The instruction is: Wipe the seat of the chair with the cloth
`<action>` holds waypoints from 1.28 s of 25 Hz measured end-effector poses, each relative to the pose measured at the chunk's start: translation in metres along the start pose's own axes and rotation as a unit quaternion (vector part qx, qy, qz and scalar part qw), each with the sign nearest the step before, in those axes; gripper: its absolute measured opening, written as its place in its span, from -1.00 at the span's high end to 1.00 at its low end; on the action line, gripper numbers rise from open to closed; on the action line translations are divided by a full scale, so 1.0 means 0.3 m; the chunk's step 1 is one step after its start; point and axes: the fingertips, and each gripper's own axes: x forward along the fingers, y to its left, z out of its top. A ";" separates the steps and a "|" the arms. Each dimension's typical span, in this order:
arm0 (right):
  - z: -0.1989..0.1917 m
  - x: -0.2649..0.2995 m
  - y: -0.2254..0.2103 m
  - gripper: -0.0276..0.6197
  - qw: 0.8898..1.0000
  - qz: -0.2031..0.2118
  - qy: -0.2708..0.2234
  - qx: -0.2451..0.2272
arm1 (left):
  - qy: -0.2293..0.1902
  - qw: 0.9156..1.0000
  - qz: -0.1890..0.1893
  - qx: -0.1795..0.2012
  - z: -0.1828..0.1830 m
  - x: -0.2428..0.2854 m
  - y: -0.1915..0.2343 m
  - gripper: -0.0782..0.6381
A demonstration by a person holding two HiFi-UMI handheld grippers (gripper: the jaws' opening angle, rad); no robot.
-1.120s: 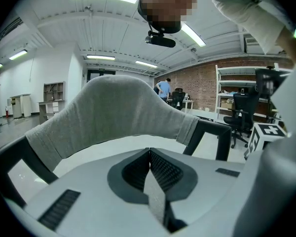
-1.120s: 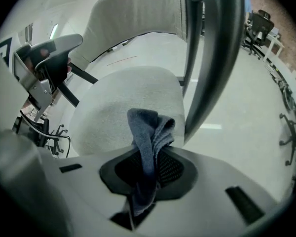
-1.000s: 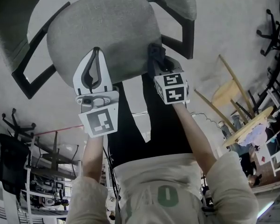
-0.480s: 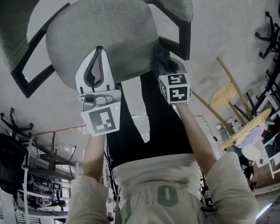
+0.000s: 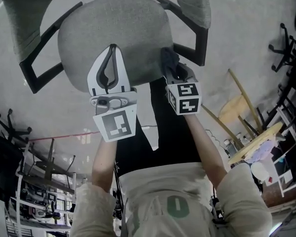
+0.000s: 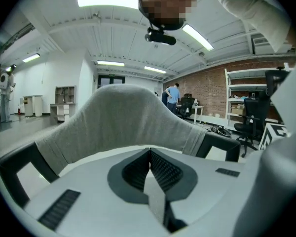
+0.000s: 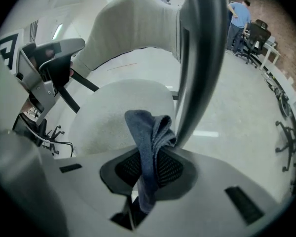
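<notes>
The chair's grey seat [image 5: 113,28] fills the upper head view, with black armrests [image 5: 195,41] on both sides and the grey backrest [image 6: 123,117] behind it. My right gripper [image 5: 167,58] is over the seat's near right edge, shut on a dark blue cloth [image 7: 149,142] that sticks up between its pads and hangs down behind them. The seat [image 7: 121,115] lies just beyond the cloth. My left gripper [image 5: 112,48] hovers over the seat's near middle. Its jaws meet with nothing between them, as the left gripper [image 6: 149,152] view shows.
A yellow wooden frame [image 5: 237,100] leans on the floor at the right. A black office chair [image 5: 286,38] stands at the far right, another [image 5: 5,167] at lower left beside shelving. The right armrest's post [image 7: 202,58] rises close past the cloth.
The head view has shifted a little, so seat and grippers sit further right in the picture. Both grippers keep about the same place at the seat's near edge.
</notes>
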 end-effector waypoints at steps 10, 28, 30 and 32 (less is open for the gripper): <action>0.164 -0.029 0.146 0.73 0.998 0.037 -0.053 -0.025 | -0.114 0.988 0.030 0.095 0.213 -0.079 0.067 0.74; 1.219 -0.968 0.646 0.73 0.886 0.045 -0.437 -0.147 | -0.216 0.967 0.136 0.024 1.021 -0.385 0.414 0.74; 1.285 -1.127 0.700 0.73 0.863 0.046 -0.480 -0.152 | -0.235 0.962 0.138 0.024 1.139 -0.438 0.438 0.74; 1.325 -1.273 0.743 0.73 0.842 0.048 -0.514 -0.155 | -0.254 0.957 0.138 0.029 1.250 -0.492 0.448 0.74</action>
